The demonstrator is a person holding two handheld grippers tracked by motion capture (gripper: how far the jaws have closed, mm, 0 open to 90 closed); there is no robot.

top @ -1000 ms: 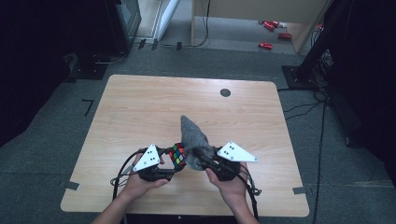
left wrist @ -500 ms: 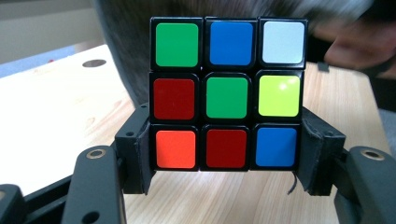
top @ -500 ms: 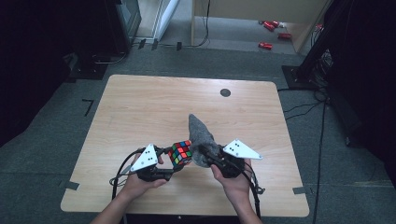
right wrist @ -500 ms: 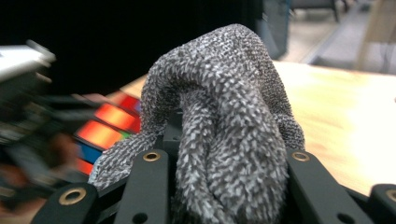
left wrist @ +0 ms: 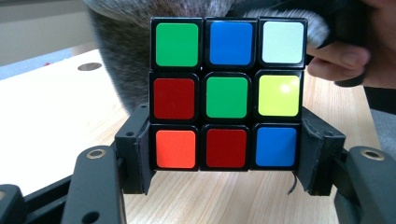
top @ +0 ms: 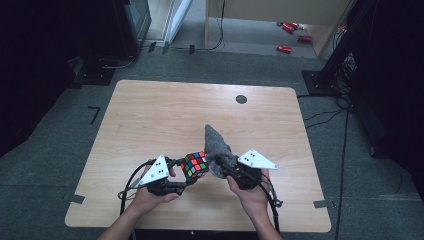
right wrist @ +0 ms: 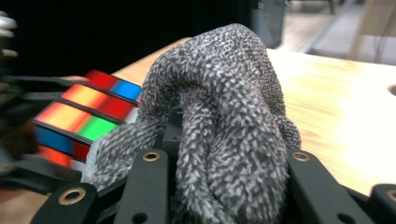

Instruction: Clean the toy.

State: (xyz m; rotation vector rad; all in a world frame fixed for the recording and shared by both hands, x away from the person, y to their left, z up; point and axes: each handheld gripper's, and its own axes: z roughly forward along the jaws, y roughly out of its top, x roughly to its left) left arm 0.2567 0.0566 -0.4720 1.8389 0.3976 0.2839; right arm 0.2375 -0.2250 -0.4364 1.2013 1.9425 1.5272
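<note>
My left gripper (top: 184, 176) is shut on a colour cube (top: 195, 165) and holds it off the table near the front edge. In the left gripper view the cube (left wrist: 226, 93) sits between the two black jaws, its face a mix of green, blue, white, red, yellow and orange squares. My right gripper (top: 223, 167) is shut on a grey knitted cloth (top: 216, 145), bunched up and rising away from me. The cloth (right wrist: 224, 126) presses against the cube's right side (right wrist: 79, 121) in the right gripper view.
The wooden table (top: 150, 120) has a round dark cable hole (top: 241, 99) at the back right. Grey carpet surrounds it, with black stands and cables at both sides and small red items (top: 290, 35) on the floor far behind.
Both grippers have moved right, then slightly back left, with cube and cloth kept together. The cloth has risen and now points away from me against the cube.
</note>
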